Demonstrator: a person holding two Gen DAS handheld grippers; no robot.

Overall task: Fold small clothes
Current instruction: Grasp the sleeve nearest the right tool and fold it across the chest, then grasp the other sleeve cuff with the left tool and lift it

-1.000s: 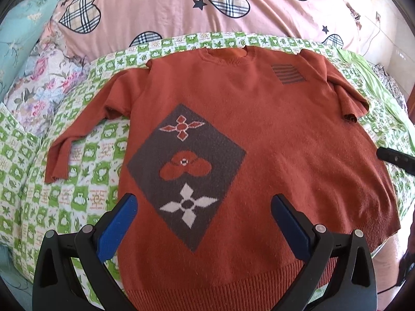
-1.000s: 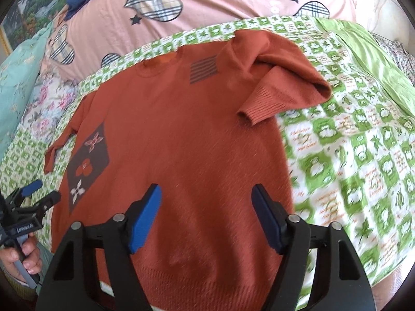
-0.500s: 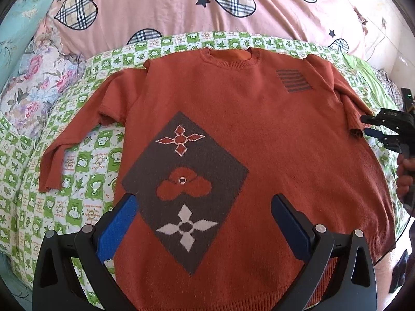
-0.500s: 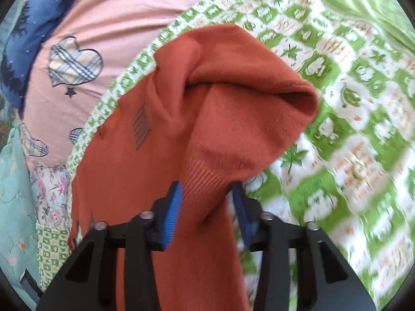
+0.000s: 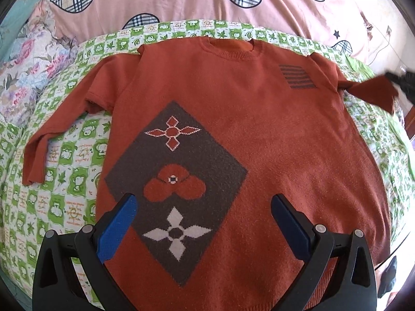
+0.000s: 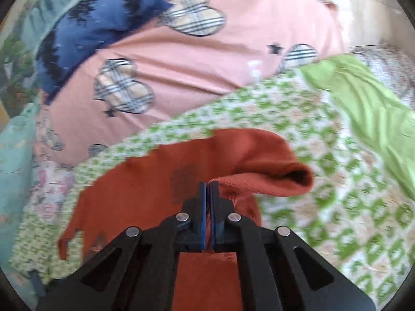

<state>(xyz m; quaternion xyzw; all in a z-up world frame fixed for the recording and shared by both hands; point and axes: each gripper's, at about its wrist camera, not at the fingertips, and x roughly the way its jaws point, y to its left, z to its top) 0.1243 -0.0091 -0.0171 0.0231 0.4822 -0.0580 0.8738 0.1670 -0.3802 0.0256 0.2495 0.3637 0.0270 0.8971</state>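
A rust-orange sweater (image 5: 272, 134) with a dark diamond panel lies front up on the green checked bedspread (image 5: 67, 189), neck toward the pillows. Its left sleeve (image 5: 62, 119) lies spread out on the bedspread. My left gripper (image 5: 203, 215) is open and empty, hovering above the sweater's lower front. My right gripper (image 6: 208, 185) is shut on the cuff of the right sleeve (image 6: 262, 173) and holds it lifted off the bed. In the left wrist view that sleeve (image 5: 373, 90) stretches out to the right, with the right gripper (image 5: 400, 81) blurred at its end.
A pink quilt with plaid hearts (image 5: 181, 2) is piled behind the sweater. A floral pillow (image 5: 28, 59) lies at the left. A plain green sheet (image 6: 363, 103) lies at the right. A blue garment (image 6: 98, 33) sits on the quilt.
My right gripper closed on the right sleeve's cuff and pulled it up and outward to the right. My left gripper stayed open over the sweater's lower front.
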